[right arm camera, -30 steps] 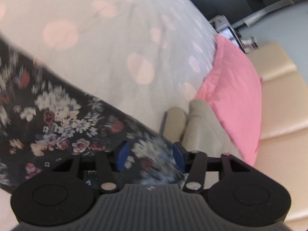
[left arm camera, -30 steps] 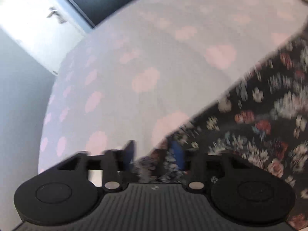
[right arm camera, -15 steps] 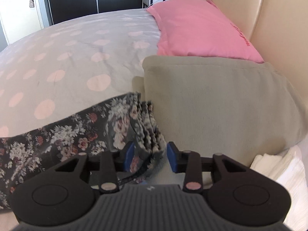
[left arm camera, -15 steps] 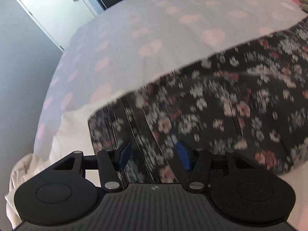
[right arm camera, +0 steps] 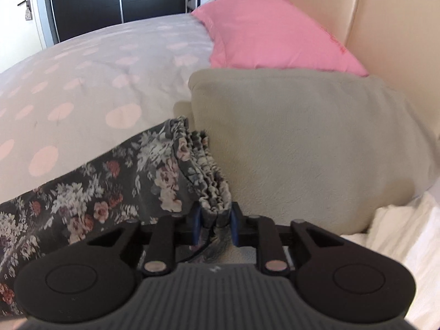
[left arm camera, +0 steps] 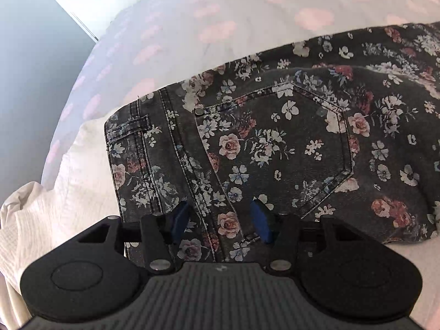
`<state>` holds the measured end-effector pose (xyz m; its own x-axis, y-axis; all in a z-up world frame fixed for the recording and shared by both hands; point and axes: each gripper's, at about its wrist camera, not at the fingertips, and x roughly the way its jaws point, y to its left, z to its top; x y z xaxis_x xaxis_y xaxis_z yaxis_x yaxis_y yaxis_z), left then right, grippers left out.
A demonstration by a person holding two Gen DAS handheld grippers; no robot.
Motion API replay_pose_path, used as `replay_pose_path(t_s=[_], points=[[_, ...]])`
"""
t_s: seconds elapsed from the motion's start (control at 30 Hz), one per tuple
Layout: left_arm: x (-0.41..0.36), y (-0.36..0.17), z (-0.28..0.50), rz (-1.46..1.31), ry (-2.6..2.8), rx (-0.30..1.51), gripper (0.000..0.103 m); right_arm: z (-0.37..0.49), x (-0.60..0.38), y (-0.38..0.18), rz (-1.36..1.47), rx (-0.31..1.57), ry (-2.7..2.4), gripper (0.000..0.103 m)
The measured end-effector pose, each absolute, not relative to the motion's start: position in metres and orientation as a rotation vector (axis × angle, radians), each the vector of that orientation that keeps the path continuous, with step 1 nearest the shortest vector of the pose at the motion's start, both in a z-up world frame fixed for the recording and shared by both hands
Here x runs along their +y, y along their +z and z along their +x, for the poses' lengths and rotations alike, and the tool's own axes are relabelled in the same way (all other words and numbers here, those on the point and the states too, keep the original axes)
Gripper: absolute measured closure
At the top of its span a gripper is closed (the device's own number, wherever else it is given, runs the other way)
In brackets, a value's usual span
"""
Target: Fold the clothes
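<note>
The floral trousers (left arm camera: 275, 143) lie across the bed (left arm camera: 220, 13), ankle cuffs pinched in the right gripper (right arm camera: 214, 224), left gripper (left arm camera: 220, 217) open over the waistband; the bunched cuffs could slip free, skewing the fold.

- No word, brand or number could be read in either wrist view.
- The pink pillow (right arm camera: 275, 33) bore a short line of red marks near its right edge, perhaps stitched lettering, too small and blurred to make out.
- The right gripper (right arm camera: 214, 224) carried a tiny pale mark on the ribbed body just behind its fingers; it could not be read.
- The left gripper (left arm camera: 221, 220) carried the same kind of small mark on its ribbed body, equally unreadable.
</note>
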<state>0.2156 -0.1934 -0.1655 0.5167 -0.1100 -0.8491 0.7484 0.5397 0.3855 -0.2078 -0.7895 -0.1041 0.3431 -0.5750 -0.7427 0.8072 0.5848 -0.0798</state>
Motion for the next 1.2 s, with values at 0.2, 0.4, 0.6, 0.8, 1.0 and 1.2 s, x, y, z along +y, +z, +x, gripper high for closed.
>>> replay_pose_path(t_s=[0.2,0.4,0.6,0.8,1.0,1.2], points=[[-0.196,-0.166,0.223,0.889,-0.615,0.905,0.054,-0.221,-0.812,-0.087,0.376,0.852,-0.96,0.083],[-0.167,-0.144,0.227,0.793,-0.599,0.873,0.05,-0.217,-0.806,-0.11,0.308,0.924,-0.96,0.083],[-0.134,-0.12,0.231,0.683,-0.577,0.835,0.05,-0.227,-0.787,-0.101,0.225,0.905,-0.966,0.047],[-0.109,-0.109,0.229,0.53,-0.563,0.858,0.048,-0.251,-0.752,-0.094,0.342,0.837,-0.911,0.047],[-0.097,-0.121,0.216,0.302,-0.559,0.976,0.048,-0.264,-0.704,-0.12,0.641,0.758,-0.795,0.047],[-0.085,-0.133,0.204,0.069,-0.55,1.085,0.047,-0.261,-0.647,-0.14,0.821,0.69,-0.701,0.053]])
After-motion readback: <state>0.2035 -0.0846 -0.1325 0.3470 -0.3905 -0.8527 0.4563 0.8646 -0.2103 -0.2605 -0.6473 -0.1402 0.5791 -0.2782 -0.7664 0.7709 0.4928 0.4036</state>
